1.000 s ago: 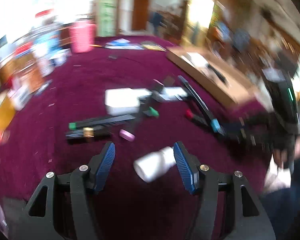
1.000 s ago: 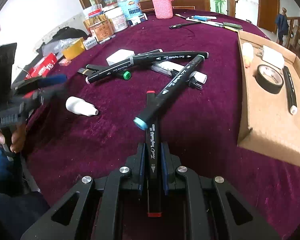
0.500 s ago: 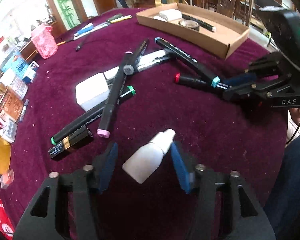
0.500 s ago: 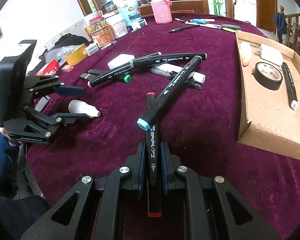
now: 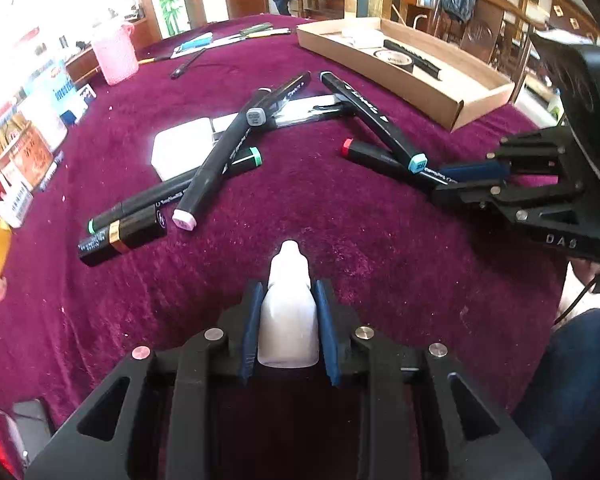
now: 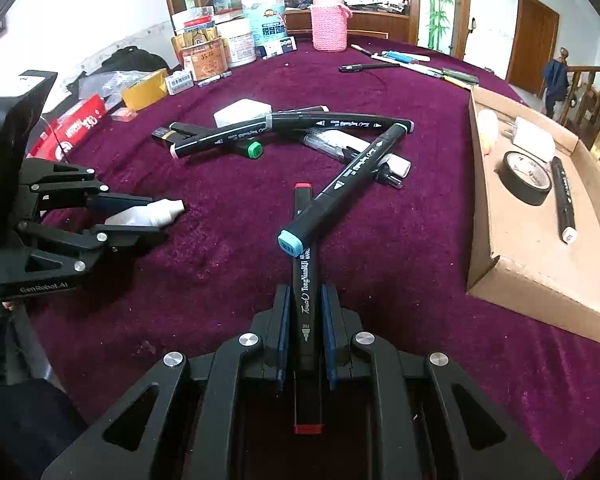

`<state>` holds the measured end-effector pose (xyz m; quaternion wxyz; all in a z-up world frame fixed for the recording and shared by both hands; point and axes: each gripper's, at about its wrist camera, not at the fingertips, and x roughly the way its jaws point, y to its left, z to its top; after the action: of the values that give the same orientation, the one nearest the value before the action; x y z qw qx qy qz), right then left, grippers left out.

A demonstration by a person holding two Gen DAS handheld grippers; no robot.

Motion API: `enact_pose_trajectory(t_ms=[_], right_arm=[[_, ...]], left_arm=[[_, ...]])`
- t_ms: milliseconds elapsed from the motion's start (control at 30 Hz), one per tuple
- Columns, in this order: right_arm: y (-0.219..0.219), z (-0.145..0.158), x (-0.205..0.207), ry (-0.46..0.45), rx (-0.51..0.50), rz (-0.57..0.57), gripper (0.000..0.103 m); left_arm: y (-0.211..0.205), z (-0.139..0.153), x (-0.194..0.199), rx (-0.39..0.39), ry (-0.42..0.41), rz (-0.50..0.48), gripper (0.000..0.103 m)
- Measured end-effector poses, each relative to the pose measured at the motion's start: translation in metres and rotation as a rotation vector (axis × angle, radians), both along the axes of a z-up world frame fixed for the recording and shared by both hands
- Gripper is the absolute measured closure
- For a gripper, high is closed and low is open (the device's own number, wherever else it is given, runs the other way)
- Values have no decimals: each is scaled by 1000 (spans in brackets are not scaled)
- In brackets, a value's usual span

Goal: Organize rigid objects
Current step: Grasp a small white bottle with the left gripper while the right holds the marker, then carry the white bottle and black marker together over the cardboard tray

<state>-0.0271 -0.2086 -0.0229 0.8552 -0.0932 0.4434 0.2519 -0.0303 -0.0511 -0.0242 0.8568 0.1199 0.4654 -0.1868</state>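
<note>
Two handheld grippers are working over a tabletop covered in deep purple velvet. In the left wrist view, the left gripper is filling the bottom centre of the frame, and its blue-padded fingers have just been closing; they are now pinching a small white squeeze bottle by its body, its nozzle pointing up the frame and away from the camera. In the right wrist view, the right gripper is sitting at the bottom centre, its fingers pressing tightly on a black marker with red ends that is running straight up the frame. A black marker with a light blue cap is lying across the far part of that red-ended marker. Above it, in the middle of the frame, more black markers are lying crossed in a loose pile beside a white block. A shallow cardboard tray is sitting along the right edge of the frame, holding a roll of black tape and one more marker. A pink knitted holder is standing at the top centre, with boxes and jars crowding the upper left.
</note>
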Motion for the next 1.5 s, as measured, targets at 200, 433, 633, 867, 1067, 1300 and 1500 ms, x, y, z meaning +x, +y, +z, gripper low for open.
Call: enact_pose_trajectory(t_ms=[200,433,633,867,1067,1300,1500], right_arm=[[4,0,-2,-19,-34,-6,90],[2,1,-1,-1,-11,-36,89],[1,0,-1,11,-2,-47,89],[3,1,-5,13,-14,-33,90],[-1,1,-9,38,45,-29,90],[4,6,-22,42,100,26,90],[6,13,-28,26,159,56,90]], left_arm=[[2,-1,-2,-12,-20,-10,78],[2,-1,-2,-16,-24,-15,77],[3,-2,-1,-17,-16,-3,71],[16,-5,3,-14,-20,72,39],[-2,-1,-8,4,-41,12,79],[0,2,-9,-30,-37,68,80],[4,19,-10,-112,-86,107,80]])
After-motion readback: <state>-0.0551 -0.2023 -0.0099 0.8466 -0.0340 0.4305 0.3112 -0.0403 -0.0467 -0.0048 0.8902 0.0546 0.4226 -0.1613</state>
